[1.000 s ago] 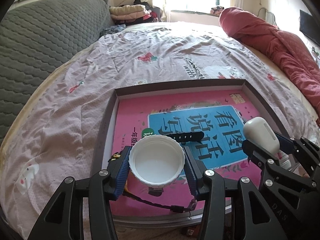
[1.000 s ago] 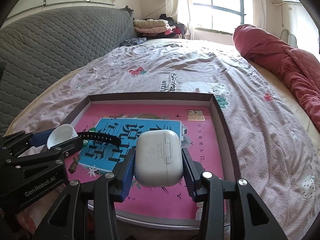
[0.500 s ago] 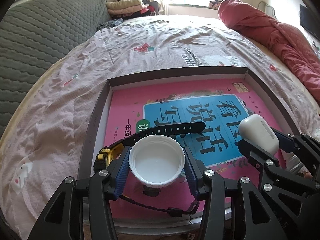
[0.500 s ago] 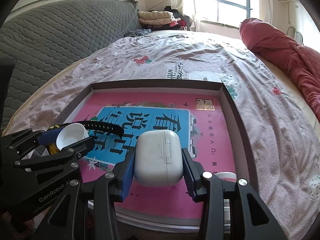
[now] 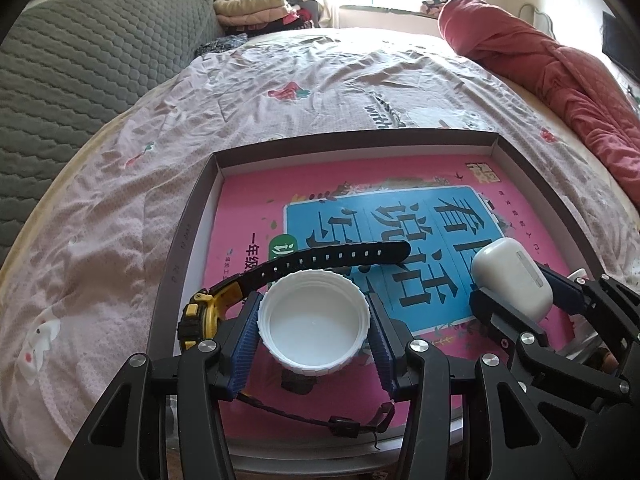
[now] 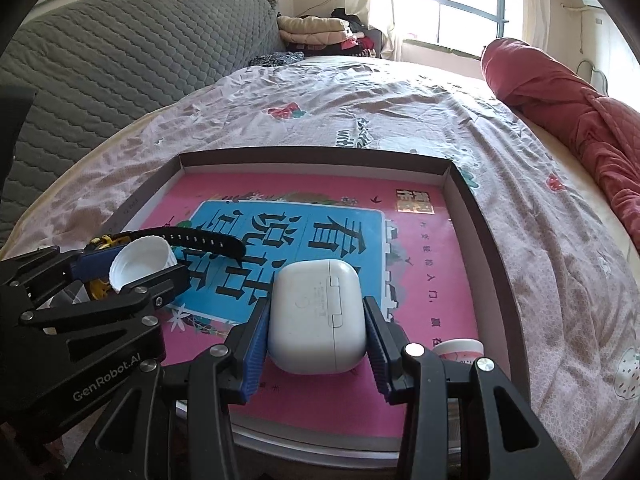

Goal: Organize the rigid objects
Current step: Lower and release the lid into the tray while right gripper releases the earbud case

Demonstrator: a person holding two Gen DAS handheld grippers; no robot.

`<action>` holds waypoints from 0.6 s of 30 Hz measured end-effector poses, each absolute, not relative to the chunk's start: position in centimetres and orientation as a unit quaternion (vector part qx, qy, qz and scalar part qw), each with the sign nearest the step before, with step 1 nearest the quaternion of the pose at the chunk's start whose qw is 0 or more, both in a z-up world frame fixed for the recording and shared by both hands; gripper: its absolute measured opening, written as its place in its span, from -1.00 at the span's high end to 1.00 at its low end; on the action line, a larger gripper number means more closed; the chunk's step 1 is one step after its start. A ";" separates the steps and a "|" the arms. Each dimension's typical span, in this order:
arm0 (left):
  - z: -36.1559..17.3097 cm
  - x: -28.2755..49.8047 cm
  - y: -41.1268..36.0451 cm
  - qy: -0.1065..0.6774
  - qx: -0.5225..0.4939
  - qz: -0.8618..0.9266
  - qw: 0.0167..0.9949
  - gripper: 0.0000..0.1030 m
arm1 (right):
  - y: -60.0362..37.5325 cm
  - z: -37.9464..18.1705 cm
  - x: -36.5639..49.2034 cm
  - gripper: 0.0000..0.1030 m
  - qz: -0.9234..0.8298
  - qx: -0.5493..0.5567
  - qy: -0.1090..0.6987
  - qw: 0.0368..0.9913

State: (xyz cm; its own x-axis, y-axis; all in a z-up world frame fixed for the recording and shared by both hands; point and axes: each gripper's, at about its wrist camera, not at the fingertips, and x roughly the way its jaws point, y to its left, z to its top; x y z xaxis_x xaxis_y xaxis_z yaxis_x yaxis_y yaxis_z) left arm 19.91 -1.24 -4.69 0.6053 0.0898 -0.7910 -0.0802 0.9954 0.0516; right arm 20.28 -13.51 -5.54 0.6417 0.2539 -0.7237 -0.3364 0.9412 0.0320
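Observation:
My left gripper (image 5: 314, 322) is shut on a white plastic lid (image 5: 313, 322), its open side up, held over the near left part of a shallow brown tray (image 5: 188, 236). My right gripper (image 6: 316, 326) is shut on a white earbuds case (image 6: 316, 316), held over the tray's near middle. A pink and blue book (image 6: 320, 216) lines the tray floor. A black and yellow wristwatch (image 5: 320, 260) lies on the book just behind the lid. The case also shows in the left wrist view (image 5: 512, 276), and the lid in the right wrist view (image 6: 140, 262).
The tray rests on a bed with a pink patterned sheet (image 5: 100, 248). A small pink-and-white jar (image 6: 460, 350) sits in the tray's near right corner. A thin black cord (image 5: 304, 420) lies at the tray's near edge. A grey headboard (image 5: 88, 60) stands left, a red quilt (image 5: 560, 76) right.
Both grippers have moved forward and lower over the tray with their loads. The watch's yellow body has come into view beside the lid.

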 end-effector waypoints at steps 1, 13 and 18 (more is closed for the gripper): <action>-4.8 19.9 -1.3 0.445 0.002 0.045 0.895 -0.01 | -13.6 -5.5 20.2 0.14 0.162 -0.051 0.389 0.905; -5.0 20.0 -1.2 0.449 -0.010 0.043 0.893 -0.01 | -13.8 -5.5 20.0 0.14 0.163 -0.059 0.390 0.904; -4.7 19.8 -1.1 0.449 -0.016 0.045 0.892 -0.01 | -13.9 -5.5 20.1 0.13 0.160 -0.052 0.394 0.904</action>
State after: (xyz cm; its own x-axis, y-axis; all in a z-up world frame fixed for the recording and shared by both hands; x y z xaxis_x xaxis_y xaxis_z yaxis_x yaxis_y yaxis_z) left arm 19.80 -1.13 -4.72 0.5925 0.0663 -0.8028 -0.0960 0.9953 0.0114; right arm 20.11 -13.91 -5.47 0.6392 0.2474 -0.7281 -0.3298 0.9435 0.0310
